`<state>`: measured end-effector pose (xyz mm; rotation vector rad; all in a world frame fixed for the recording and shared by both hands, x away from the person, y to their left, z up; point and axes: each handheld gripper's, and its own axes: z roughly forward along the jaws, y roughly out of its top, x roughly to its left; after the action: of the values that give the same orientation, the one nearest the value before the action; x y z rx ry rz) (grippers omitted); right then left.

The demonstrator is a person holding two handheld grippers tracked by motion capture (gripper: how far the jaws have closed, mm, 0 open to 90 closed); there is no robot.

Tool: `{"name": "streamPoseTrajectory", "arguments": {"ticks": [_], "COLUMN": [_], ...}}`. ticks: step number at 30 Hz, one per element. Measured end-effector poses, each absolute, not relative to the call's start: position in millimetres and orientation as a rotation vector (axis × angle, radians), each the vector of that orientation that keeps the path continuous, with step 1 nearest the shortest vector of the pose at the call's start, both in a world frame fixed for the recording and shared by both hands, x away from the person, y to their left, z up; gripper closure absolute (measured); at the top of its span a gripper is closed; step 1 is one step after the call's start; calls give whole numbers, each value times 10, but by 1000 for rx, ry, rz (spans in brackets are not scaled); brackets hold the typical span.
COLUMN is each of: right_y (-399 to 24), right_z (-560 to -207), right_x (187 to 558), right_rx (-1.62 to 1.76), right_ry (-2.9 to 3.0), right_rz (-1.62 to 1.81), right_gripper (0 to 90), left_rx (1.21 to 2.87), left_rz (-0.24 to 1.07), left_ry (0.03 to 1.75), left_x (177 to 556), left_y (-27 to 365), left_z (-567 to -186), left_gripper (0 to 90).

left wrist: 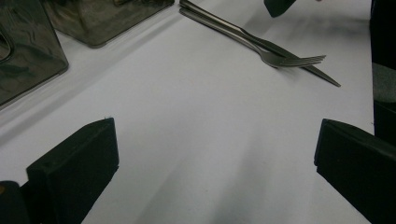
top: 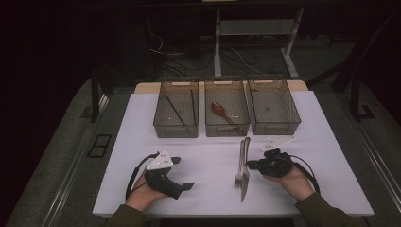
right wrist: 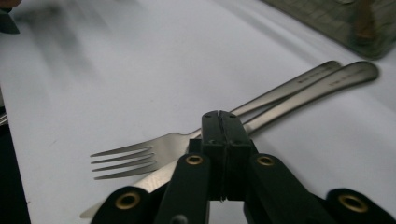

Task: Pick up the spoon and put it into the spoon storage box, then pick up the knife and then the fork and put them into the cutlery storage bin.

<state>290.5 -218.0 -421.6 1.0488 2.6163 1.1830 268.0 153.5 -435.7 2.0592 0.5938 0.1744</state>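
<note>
Hovering beside the fork (right wrist: 140,156) and knife (top: 244,182) near the table's (top: 198,165) front edge, right gripper (right wrist: 220,122) clenched empty; left gripper (top: 182,172) released.

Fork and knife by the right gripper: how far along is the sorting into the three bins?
Done: two chopsticks lie in the left bin, a brown spoon in the middle bin. In hand: the right gripper, jaws together, sits at the fork and knife; whether it pinches either is unclear. Left: both are on the table; the right bin looks empty. The left gripper waits open.
</note>
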Motion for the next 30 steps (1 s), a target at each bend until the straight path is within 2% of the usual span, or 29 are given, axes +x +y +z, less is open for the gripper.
{"name": "streamPoseTrajectory", "arguments": {"ticks": [13, 30], "right_y": [-1913, -1835], "right_z": [-4358, -4396], "right_x": [2887, 2854], "right_rx": [978, 934], "right_ry": [2694, 2713], "right_rz": [1093, 1003], "right_gripper": [900, 900], "left_rx": [2061, 2063], "left_rz": [175, 176], "left_ry": [592, 590], "left_x": [2678, 2677], "left_y": [1536, 1533], "left_z": [-4353, -4352], "left_gripper": [0, 0]}}
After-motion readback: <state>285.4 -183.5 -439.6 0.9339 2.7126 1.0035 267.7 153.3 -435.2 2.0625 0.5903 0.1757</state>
